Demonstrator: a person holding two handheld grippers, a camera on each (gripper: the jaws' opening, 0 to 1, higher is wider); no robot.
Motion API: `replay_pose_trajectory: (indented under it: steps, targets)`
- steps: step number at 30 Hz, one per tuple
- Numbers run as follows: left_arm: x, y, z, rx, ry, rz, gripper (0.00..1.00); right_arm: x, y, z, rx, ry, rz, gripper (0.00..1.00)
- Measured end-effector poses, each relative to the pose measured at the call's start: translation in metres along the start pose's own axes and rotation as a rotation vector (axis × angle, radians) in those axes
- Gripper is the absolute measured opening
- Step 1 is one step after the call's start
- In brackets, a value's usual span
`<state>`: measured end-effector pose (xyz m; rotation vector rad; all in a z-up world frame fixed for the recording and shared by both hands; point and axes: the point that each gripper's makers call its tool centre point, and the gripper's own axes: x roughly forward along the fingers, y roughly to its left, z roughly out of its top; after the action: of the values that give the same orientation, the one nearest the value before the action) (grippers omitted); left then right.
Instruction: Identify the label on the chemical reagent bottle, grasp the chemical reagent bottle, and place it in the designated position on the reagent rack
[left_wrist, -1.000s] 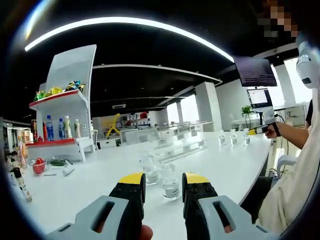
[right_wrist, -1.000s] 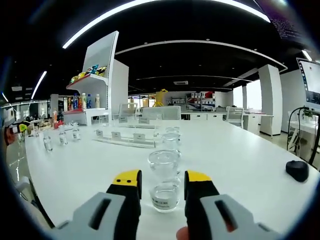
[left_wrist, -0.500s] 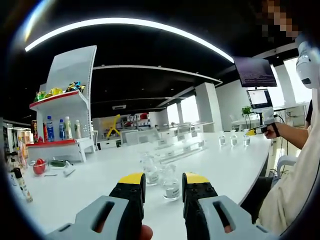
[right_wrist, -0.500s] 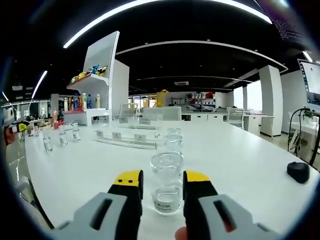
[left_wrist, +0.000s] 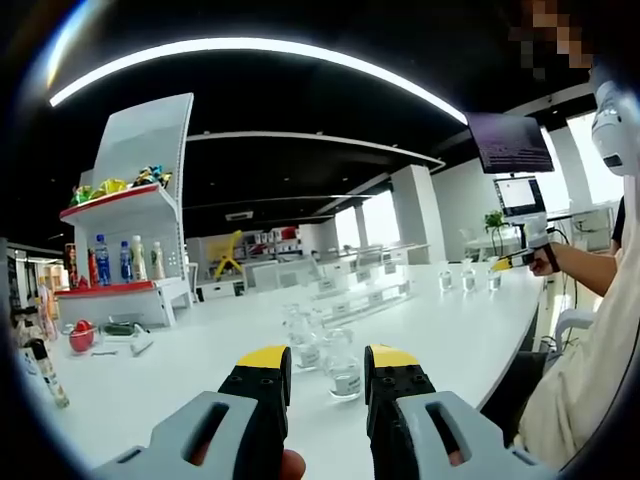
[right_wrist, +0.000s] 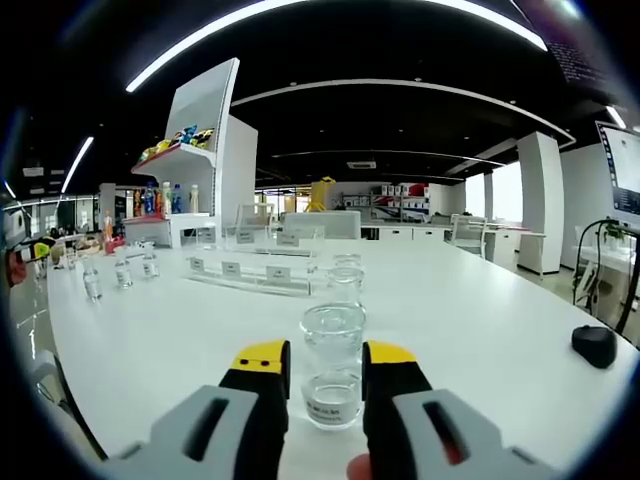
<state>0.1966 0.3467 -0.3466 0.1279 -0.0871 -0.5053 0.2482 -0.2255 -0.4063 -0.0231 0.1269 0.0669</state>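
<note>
- Reagent bottle (right_wrist: 333, 372), clear glass with a wide round mouth and a little clear liquid at the bottom, stands on the white worktop (right_wrist: 480, 330) right between the yellow-tipped jaws of the right gripper (right_wrist: 326, 385).
- It looks rigid, smooth and breakable, and fairly light with so little liquid in it; glass against hard jaw tips can slip, so a firm, not crushing, squeeze seems wise.
- The best hold is probably the straight lower body at the level of the white label, below the narrower neck, so the bottle cannot tip between the tips.
- Its long axis is upright, mouth up and base flat on the worktop; the label faces the right gripper view, but the print is too small to read.
- Right jaws stand a little wider than the bottle, flanking it; they may be just touching the glass, though no firm grip is evident.
- Left gripper (left_wrist: 328, 385) has its jaws parted and empty, with another small labelled bottle (left_wrist: 344, 371) just beyond the tips.
- More bottles line up behind, and the clear reagent rack (right_wrist: 250, 276) with its small label cards lies further back on the worktop, well apart from the bottle.
</note>
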Motion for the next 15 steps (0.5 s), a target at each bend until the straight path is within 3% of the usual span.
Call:
replay_pose_trajectory:
  steps: [15]
  targets:
    - [-0.0010, -0.0019, 0.0000, 0.000, -0.002, -0.015, 0.30, -0.0007, -0.0038, -0.0010, 0.003, 0.002, -0.013, 0.25]
